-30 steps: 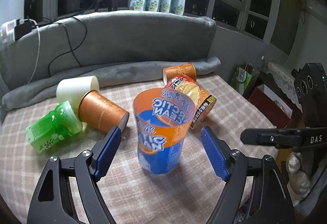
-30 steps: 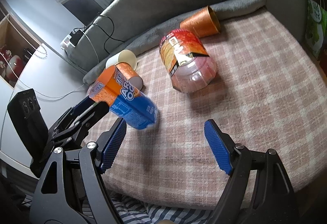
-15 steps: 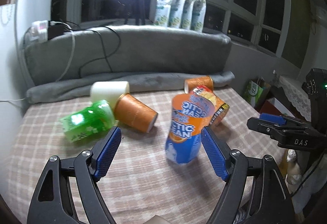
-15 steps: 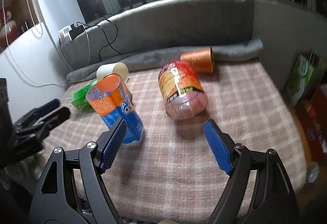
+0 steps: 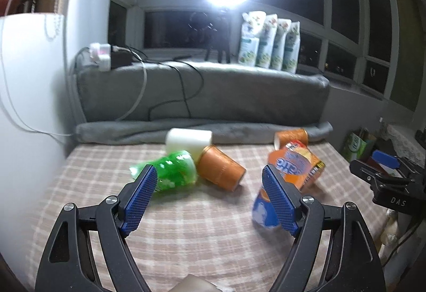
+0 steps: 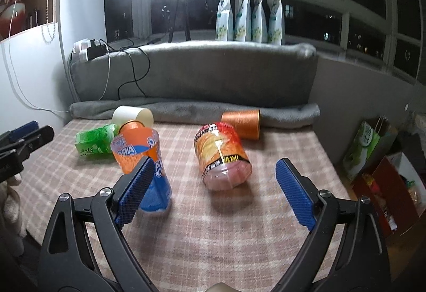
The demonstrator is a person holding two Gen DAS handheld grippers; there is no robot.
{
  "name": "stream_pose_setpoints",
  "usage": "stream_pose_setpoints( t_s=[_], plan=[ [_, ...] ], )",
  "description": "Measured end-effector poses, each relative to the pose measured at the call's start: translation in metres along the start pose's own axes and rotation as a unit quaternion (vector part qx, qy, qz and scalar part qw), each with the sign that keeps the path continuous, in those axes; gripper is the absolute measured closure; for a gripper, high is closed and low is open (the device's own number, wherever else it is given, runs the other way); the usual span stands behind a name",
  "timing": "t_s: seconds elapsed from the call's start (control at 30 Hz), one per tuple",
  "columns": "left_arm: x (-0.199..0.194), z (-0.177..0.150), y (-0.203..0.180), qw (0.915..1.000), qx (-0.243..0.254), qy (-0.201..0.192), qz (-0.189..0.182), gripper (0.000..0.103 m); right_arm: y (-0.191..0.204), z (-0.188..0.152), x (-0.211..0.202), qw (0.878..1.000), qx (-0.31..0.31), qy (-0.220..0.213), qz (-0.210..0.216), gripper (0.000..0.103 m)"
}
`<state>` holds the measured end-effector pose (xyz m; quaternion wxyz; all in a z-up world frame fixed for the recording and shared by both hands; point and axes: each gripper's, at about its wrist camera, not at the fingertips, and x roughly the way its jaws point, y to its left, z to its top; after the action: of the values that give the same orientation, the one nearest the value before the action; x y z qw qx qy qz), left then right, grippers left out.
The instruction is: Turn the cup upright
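The blue and orange cup (image 6: 149, 158) stands mouth up on the checked cloth, leaning a little. In the left wrist view the cup (image 5: 286, 172) is partly hidden behind my right finger (image 5: 278, 201). My left gripper (image 5: 210, 198) is open and empty, pulled back from the cup. My right gripper (image 6: 213, 190) is open and empty, with the cup just behind its left finger (image 6: 134, 190). A red and orange plastic cup (image 6: 222, 156) lies on its side to the right.
A green cup (image 5: 173, 172), a white cup (image 5: 189, 141) and an orange paper cup (image 5: 221, 170) lie on their sides at the left. Another orange cup (image 6: 243, 122) lies by the grey blanket roll (image 6: 279, 113). Bags (image 6: 370, 148) stand off the right edge.
Both grippers have drawn back and risen. The left gripper, which had the cup between its open fingers, now has it off to the right. The cup stands free.
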<state>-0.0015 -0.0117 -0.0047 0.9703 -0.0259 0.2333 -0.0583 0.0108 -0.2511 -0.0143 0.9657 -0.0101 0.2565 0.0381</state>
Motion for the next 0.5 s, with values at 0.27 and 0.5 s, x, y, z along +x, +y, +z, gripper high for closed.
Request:
stream_pose_setpoints(
  t_s=[0.27,0.5],
  plan=[
    [-0.009,0.003,0.002,0.9995,0.002,-0.027,0.018,0.018,0.005,0.005,-0.012,0.999,0.000,-0.048,-0.026,0.001],
    [-0.011,0.003,0.000,0.9995,0.002,-0.028,0.016,0.018,0.006,0.007,-0.015,0.998,0.004,-0.063,-0.031,0.001]
  ],
)
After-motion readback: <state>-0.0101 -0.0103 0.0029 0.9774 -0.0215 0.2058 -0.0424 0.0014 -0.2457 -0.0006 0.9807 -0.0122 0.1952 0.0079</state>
